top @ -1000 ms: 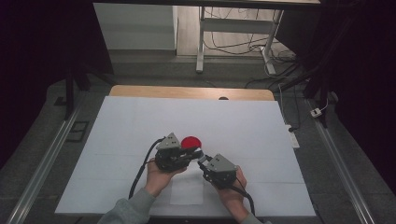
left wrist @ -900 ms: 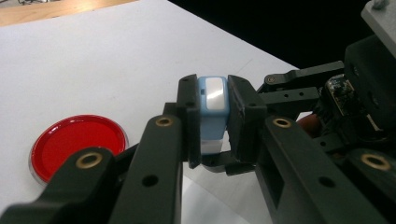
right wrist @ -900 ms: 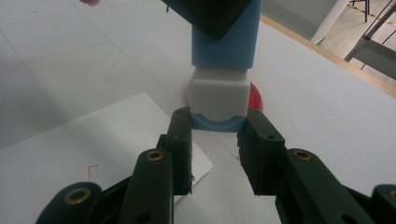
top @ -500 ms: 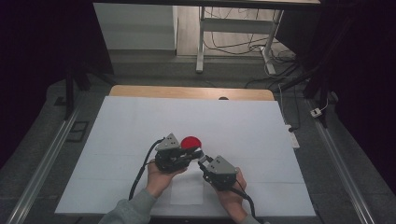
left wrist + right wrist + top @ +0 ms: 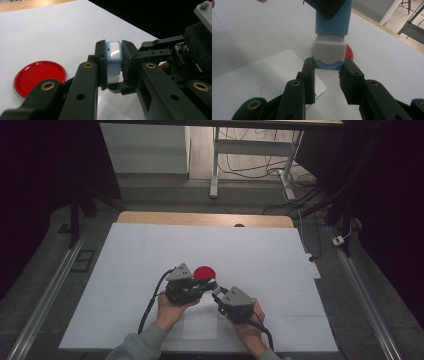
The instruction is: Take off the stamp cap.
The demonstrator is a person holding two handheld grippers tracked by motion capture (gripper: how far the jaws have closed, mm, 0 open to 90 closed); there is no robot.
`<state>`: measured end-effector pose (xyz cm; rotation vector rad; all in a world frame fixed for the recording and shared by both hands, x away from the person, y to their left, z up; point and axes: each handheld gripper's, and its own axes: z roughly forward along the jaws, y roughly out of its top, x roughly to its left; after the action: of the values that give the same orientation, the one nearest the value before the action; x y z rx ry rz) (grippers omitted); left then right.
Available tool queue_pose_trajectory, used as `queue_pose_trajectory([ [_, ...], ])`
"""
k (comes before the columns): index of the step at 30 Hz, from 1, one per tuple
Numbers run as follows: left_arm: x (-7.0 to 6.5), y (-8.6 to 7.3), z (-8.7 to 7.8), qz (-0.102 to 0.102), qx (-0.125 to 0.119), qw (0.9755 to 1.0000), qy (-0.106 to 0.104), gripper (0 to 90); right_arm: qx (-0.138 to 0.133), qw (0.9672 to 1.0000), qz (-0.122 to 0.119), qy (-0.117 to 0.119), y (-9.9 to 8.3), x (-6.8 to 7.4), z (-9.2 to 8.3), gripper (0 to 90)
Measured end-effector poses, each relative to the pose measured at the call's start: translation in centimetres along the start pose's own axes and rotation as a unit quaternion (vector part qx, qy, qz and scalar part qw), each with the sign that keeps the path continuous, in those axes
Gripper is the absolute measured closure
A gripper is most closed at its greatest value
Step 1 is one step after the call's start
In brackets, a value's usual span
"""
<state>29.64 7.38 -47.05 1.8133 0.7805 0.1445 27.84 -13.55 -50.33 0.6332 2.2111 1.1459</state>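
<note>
To the outer side of the left gripper (image 5: 112, 65), on the white sheet that covers the table (image 5: 280, 260), lies a red disc with a clear rim (image 5: 40, 76); in the high view this disc sits just past the gripper's jaws, flat and untouched, and it looks set aside rather than in use. The left gripper is clenched on a small light-blue block with a white end (image 5: 113, 60): its two black jaws press the block's opposite sides and hold it clear of the sheet, so the white end sticks out toward the other hand. That pose reads as a steadying hold, one tool fixing the body so the other can work on its end.

Straight ahead of the right gripper (image 5: 327, 67) the same block hangs down between its jaws, blue above and white below, with a blue rounded tip under the white part. The right jaws stand on either side of that lower end, very close to it; whether they already press it or are a hair apart I cannot tell. My guess is that the white part is a cap to be pulled or pushed along the block's axis, which would explain why the two tools face each other in line
</note>
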Motion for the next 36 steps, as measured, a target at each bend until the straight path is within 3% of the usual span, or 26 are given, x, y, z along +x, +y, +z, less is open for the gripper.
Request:
queue_pose_trajectory([
  [9, -0.06, -0.05, 0.01, -0.002, -0.005, 1.0000, 0.002, 76.2, -0.013, 0.9997, 0.019, -0.011, -0.20, 0.37, -0.03, 66.5],
  [22, 0.06, -0.11, 0.02, -0.005, 0.000, 1.0000, -0.001, 76.3, 0.001, 1.0000, -0.004, -0.003, -0.12, 0.14, 0.01, 66.5],
  [36, 0.24, -0.19, -0.02, -0.013, -0.002, 0.9999, -0.004, 76.3, -0.012, 0.9998, 0.015, -0.004, -0.39, 0.34, 0.07, 66.5],
])
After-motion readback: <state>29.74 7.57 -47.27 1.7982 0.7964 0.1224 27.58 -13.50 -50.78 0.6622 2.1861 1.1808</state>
